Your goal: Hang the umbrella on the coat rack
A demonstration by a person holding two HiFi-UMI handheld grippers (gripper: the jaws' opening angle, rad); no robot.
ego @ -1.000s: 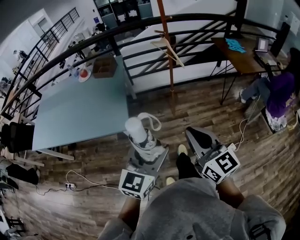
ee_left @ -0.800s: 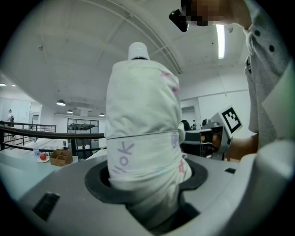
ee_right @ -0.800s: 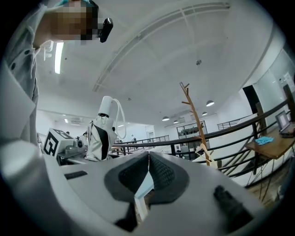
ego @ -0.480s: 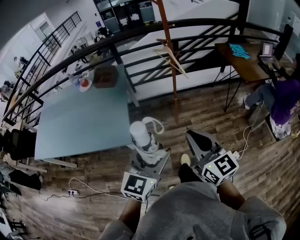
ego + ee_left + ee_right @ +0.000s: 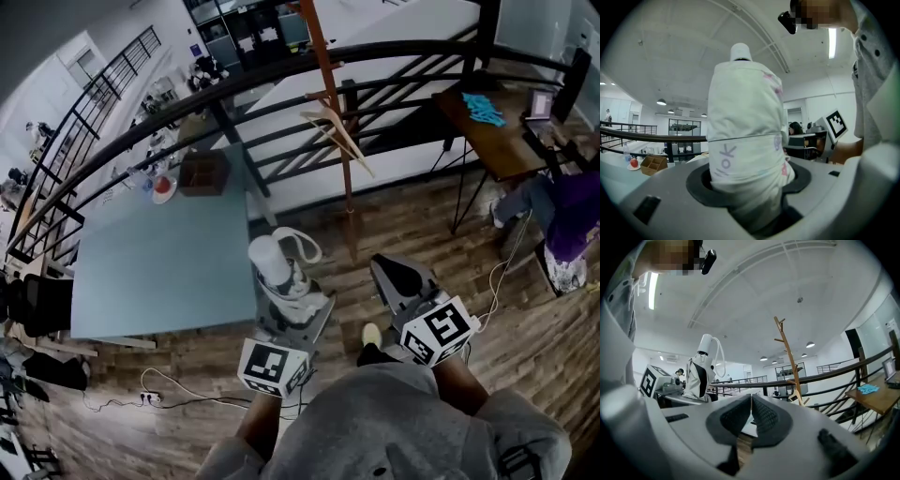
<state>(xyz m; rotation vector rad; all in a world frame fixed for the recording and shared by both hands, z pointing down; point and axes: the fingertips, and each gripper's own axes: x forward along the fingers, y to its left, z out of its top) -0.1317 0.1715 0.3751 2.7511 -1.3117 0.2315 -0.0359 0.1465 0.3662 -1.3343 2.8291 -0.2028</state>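
umbrella tight in left tongs; right tongs together, empty; top of coat rack only in right gripper view

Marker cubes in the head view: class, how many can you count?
2. The first cube rides on the left gripper, bottom centre; the second cube rides on the right gripper, beside it. No others seem hidden.
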